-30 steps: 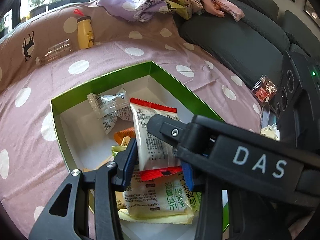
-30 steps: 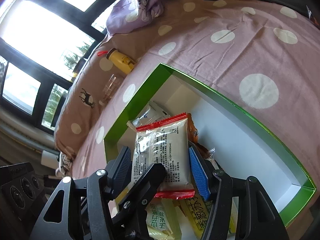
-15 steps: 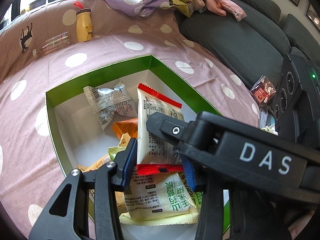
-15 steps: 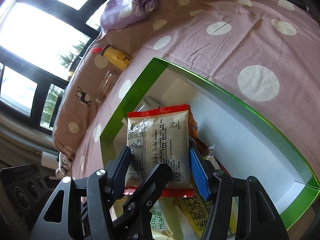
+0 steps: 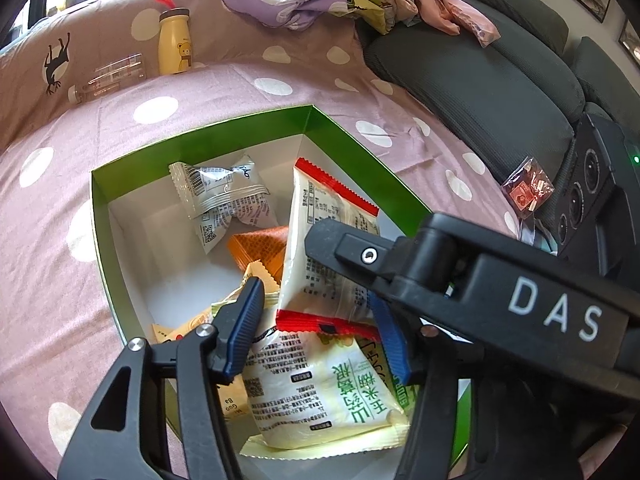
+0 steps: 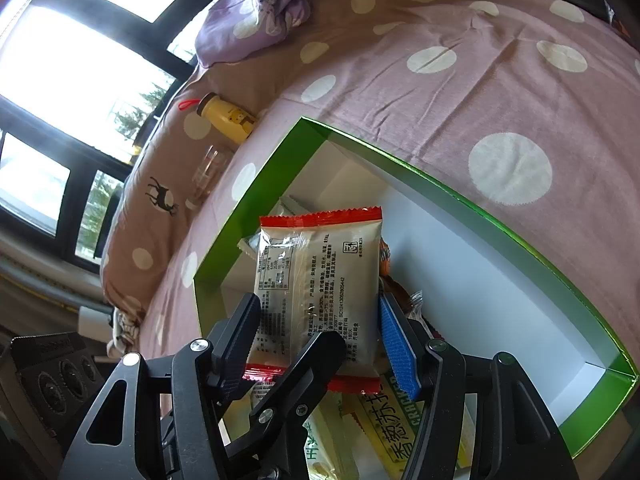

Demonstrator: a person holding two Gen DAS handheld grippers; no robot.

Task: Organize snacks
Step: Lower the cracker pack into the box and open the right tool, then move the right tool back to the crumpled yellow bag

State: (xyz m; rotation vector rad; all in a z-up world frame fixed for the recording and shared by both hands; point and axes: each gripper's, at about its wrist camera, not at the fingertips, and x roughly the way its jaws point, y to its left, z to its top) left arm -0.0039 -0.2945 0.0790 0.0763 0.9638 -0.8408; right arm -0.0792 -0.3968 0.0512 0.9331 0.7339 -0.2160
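Freed by the left tool (image 5: 316, 328), whose jaws have just opened off it, the red-edged packet (image 6: 320, 284) stays clamped in the right tool (image 6: 320, 344) over the green box (image 5: 200, 136). Several snacks already lie inside; one wrapped snack (image 5: 528, 188) waits on the sofa.

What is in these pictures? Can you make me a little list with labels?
Held: cream plastic snack packet with red ends
Right gripper: shut on the packet
Left gripper: jaws have just been opening; packet between them, one pad clear of it
Box: green-rimmed white cardboard box, other snacks inside
Nearby: yellow bear bottle on the spotted pink cloth
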